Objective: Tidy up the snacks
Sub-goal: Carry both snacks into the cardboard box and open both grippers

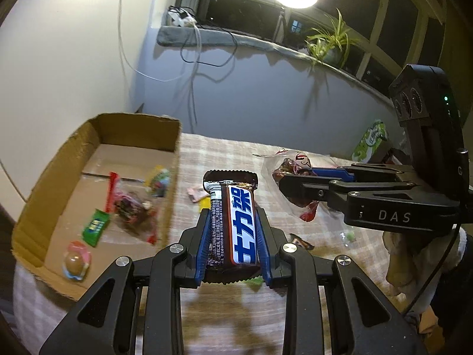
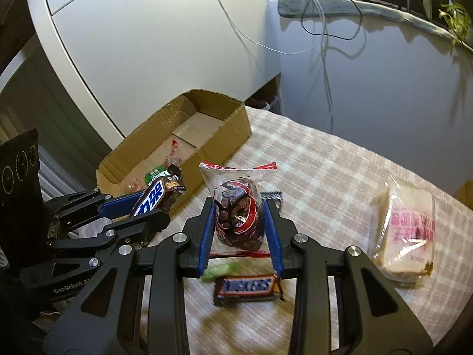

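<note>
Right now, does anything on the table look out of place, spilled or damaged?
Nothing looks spilled or damaged. The only disorder is unsorted snacks: a Snickers bar and a wrapped sandwich lie loose on the tablecloth, outside the cardboard box. The left gripper and right gripper each hold a snack.

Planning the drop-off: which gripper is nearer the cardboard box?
Left. The left gripper, holding a bar, is beside the box; the right gripper, holding a bag, is farther out.
</note>
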A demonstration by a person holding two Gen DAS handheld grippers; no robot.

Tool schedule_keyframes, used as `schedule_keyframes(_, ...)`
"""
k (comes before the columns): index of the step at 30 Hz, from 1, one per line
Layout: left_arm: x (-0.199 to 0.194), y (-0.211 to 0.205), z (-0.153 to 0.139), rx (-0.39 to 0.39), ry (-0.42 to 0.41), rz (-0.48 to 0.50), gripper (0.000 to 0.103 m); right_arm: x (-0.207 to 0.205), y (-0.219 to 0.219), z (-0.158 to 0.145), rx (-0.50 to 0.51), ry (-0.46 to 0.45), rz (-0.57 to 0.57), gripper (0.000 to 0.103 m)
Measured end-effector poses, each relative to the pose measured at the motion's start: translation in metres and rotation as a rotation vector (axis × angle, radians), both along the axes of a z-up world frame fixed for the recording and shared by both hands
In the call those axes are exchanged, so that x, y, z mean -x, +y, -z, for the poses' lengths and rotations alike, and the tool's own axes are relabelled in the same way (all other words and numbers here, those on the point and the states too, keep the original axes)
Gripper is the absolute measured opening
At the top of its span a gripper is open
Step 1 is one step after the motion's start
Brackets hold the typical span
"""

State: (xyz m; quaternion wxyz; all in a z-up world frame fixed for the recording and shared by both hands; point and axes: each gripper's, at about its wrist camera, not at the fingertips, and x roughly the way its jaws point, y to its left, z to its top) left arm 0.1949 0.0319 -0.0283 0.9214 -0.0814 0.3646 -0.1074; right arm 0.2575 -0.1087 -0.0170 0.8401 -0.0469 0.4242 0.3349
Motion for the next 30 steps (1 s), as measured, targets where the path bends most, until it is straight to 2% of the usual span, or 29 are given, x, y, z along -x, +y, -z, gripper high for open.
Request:
schedule_keyframes(7, 0.004, 0.038, -0.005, 0.006, -0.017, -0.056, 0.027, -0.004, 0.043, -0.008, 0.015, -0.016, -0.043, 0.034)
schedule_keyframes(19, 0.003, 0.098, 0.000, -0.004, -0.011, -0.147, 0.027, -0.021, 0.108, 0.000, 0.036, -0.016, -0.099, 0.034)
schedule_keyframes(30, -0.005, 0.127, 0.007, 0.001, 0.003, -0.183, 0.027, -0.046, 0.146, 0.010, 0.071, -0.015, -0.121, 0.034)
